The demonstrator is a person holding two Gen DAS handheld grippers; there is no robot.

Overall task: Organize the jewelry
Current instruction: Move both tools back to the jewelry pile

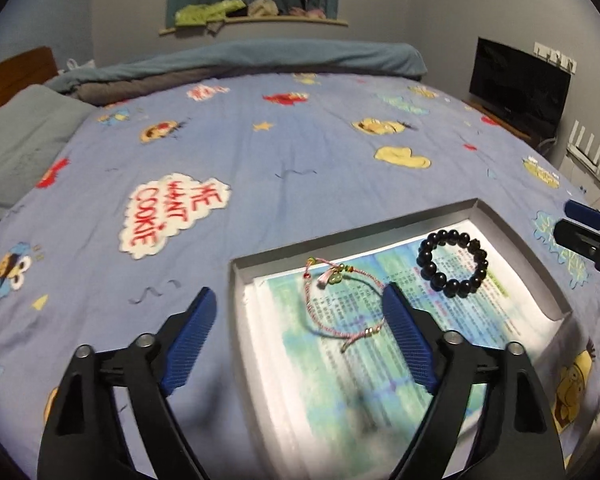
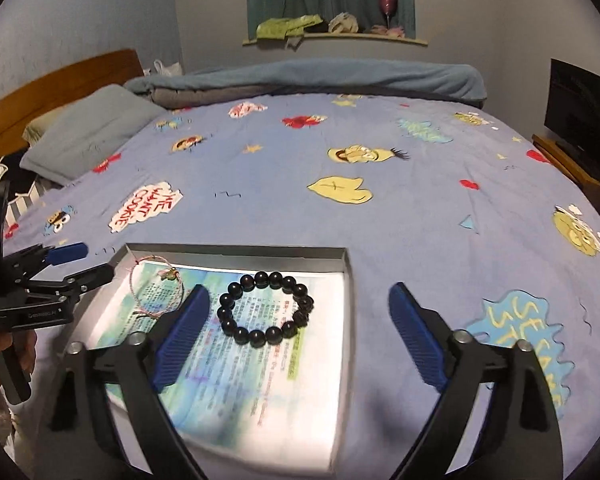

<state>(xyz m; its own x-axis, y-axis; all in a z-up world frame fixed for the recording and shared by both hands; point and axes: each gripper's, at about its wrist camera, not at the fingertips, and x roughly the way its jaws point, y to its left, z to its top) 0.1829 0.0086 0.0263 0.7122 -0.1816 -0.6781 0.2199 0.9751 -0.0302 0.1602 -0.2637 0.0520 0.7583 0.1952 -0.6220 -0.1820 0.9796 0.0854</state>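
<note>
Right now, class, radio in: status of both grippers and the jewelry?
Left gripper open, right gripper open, both empty. Black beaded bracelet and pink braided string bracelet inside shallow white box. Nothing in the way.

Dim indoor light, fisheye-curved edges, dark corners, blurred foreground, soft shadows

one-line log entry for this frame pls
left hand-held gripper: open, empty | right hand-held gripper: open, empty | black bead bracelet: in box | pink string bracelet: in box | box: on bedspread
</note>
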